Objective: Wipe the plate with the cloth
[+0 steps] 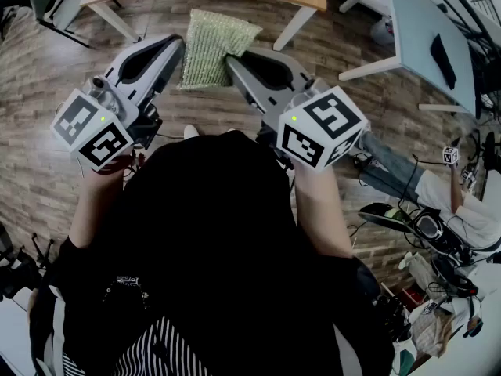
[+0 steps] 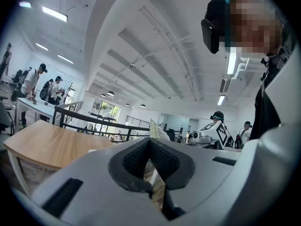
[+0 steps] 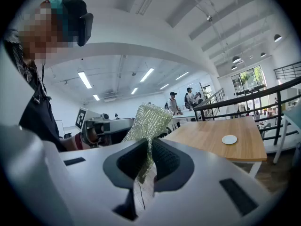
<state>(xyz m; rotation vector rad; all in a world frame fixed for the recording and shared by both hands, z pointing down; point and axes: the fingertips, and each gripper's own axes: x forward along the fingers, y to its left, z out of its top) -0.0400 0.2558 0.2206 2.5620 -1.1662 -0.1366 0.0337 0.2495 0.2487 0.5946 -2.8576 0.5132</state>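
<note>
- Left hand-held gripper [image 1: 174, 47]: pale grey shell, black ribbed pads.
- Right hand-held gripper [image 1: 235, 63]: same grey, and there's its black-and-white marker cube [image 1: 321, 126], green dot lit.
- Black top [image 1: 211, 233], striped fabric [image 1: 160, 351] below.

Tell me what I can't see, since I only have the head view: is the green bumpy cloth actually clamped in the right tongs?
Observer: Yes. In the right gripper view the green bumpy cloth runs down between the right tongs, which are shut on it.
Operator: I see a table edge but no plate. Is there one?
Observer: Yes. The right gripper view shows a small round white plate sitting on the light wooden table, beyond the tongs and to their right.
</note>
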